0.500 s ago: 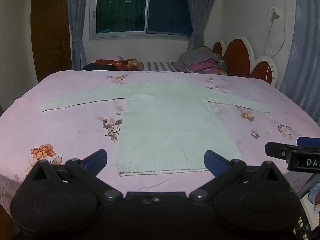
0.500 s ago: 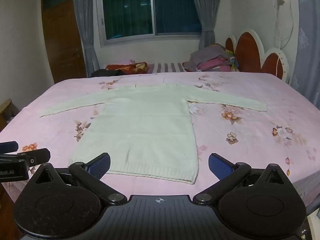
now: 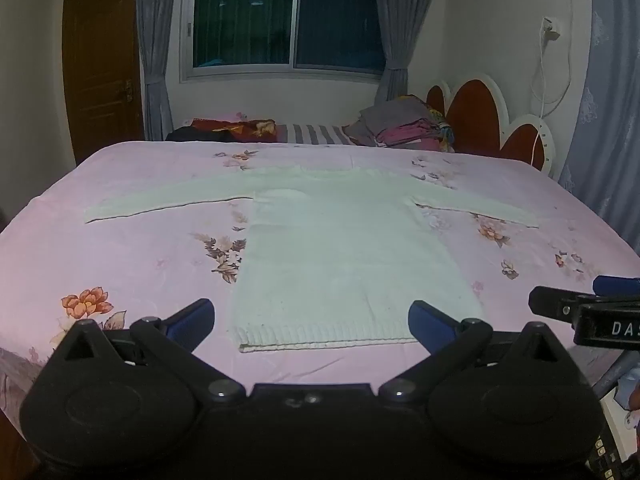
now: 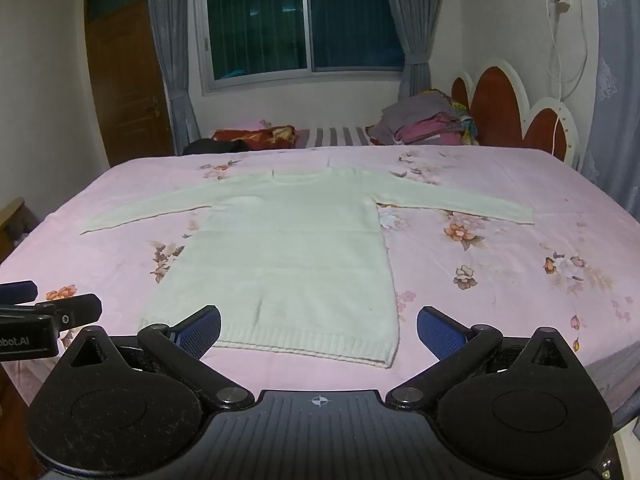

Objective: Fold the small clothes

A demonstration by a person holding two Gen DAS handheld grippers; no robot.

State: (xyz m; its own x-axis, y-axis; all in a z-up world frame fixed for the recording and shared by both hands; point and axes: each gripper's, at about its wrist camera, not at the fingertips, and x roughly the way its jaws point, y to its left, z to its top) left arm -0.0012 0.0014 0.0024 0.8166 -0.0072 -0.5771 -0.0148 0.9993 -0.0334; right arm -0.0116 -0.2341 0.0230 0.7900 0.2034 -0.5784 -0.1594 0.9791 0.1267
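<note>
one pale knit sweater [image 3: 340, 248] lies flat in the centre of the frame on one pink floral bed sheet [image 3: 120, 256], both of its two sleeves stretched out sideways, the ribbed hem nearest the cameras and the neckline toward the top of the frame. in the right wrist view the same sweater [image 4: 288, 256] sits centre-left, its hem corner at lower centre.

two grippers show. the left gripper [image 3: 310, 322] fills the bottom of its own view, its two blue-padded fingers spread wide apart with nothing between them, hovering near the hem. the right gripper [image 4: 318, 330] is likewise spread wide and empty at the bottom of its view; its tip also pokes in at the right edge of the left view.

in the upper part of the frame: one window [image 3: 286, 26] with two curtains, one wooden door [image 3: 102, 68] at upper left, one pile of folded clothes [image 3: 404, 126] at upper right.
</note>
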